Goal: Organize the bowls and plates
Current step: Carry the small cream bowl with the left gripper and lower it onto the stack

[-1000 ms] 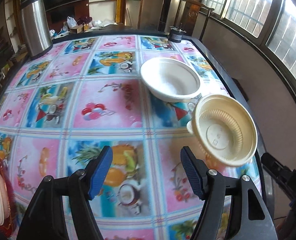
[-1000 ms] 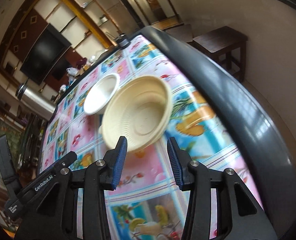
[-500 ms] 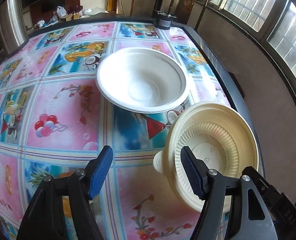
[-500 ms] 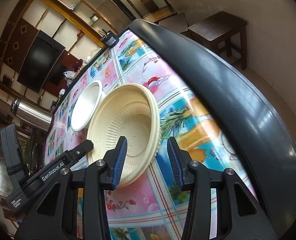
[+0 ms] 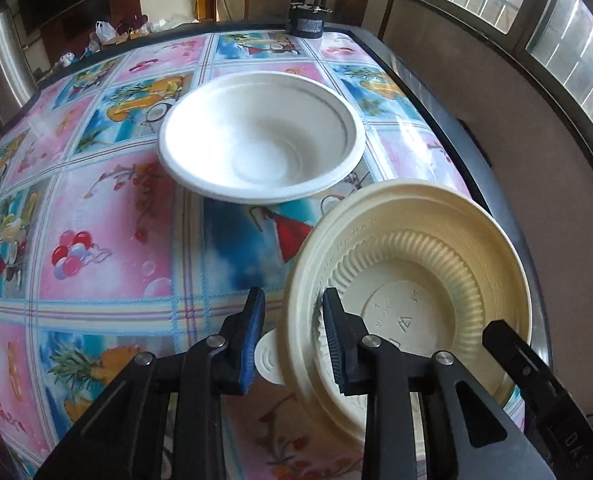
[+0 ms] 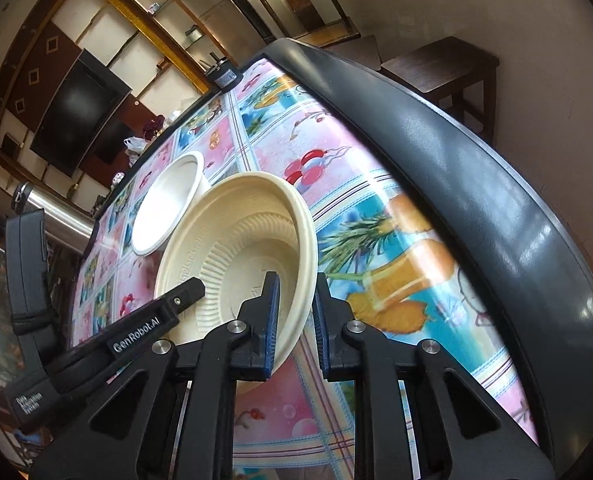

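Observation:
A cream ribbed bowl (image 5: 428, 280) is tilted up near the table's right edge. My left gripper (image 5: 292, 344) straddles its left rim, jaws narrowed around the wall with a little gap showing. My right gripper (image 6: 294, 316) straddles the bowl's (image 6: 236, 248) right rim, jaws close on it. A white bowl (image 5: 260, 140) sits upright on the tablecloth just beyond; it also shows in the right wrist view (image 6: 168, 204).
The table (image 6: 436, 152) has a dark rounded rim close on the right. A steel flask (image 5: 4, 60) stands at the far left. A small black device (image 5: 306, 20) sits at the far edge. A wooden stool (image 6: 444, 64) stands beyond the table.
My left gripper moved forward and right onto the cream bowl's rim and narrowed its jaws. My right gripper closed in on the opposite rim. The bowl looms larger in both views.

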`<move>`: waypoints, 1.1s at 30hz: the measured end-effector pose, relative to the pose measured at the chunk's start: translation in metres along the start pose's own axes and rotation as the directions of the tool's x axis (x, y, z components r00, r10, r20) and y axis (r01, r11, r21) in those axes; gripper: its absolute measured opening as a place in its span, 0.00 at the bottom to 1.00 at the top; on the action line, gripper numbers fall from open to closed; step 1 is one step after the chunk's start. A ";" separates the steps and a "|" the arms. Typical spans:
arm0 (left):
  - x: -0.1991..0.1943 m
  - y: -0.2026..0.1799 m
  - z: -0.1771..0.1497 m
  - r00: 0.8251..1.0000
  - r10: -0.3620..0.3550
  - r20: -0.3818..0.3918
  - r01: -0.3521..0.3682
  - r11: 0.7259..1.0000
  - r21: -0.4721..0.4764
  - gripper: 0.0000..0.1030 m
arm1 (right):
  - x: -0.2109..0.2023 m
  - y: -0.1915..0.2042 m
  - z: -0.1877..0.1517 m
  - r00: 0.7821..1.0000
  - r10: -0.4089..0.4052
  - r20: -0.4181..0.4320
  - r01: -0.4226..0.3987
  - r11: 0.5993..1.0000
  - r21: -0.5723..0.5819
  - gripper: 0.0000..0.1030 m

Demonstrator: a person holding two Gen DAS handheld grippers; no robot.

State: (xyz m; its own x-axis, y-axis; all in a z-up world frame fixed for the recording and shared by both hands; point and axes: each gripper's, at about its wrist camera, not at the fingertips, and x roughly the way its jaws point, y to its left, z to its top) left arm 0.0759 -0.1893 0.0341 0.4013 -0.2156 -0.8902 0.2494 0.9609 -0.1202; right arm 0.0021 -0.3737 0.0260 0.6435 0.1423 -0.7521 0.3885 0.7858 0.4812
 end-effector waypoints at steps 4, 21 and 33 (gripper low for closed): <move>-0.013 0.013 -0.011 1.000 0.005 0.004 -0.005 1.000 -0.004 0.28 | -0.005 0.010 -0.008 1.000 0.009 0.004 -0.009 1.000 -0.014 0.15; -0.062 0.092 -0.062 0.995 0.081 0.057 -0.076 0.993 -0.092 0.28 | -0.008 0.074 -0.067 0.993 0.093 -0.072 -0.102 0.986 -0.129 0.15; -0.106 0.168 -0.092 0.982 0.161 0.102 -0.137 0.967 -0.215 0.28 | -0.002 0.154 -0.108 0.978 0.157 -0.140 -0.188 0.950 -0.250 0.15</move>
State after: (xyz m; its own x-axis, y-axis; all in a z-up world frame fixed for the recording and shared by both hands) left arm -0.0054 0.0107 0.0676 0.5240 -0.0744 -0.8484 -0.0029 0.9960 -0.0891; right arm -0.0104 -0.1882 0.0529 0.5978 0.3466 -0.7228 0.0833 0.8700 0.4860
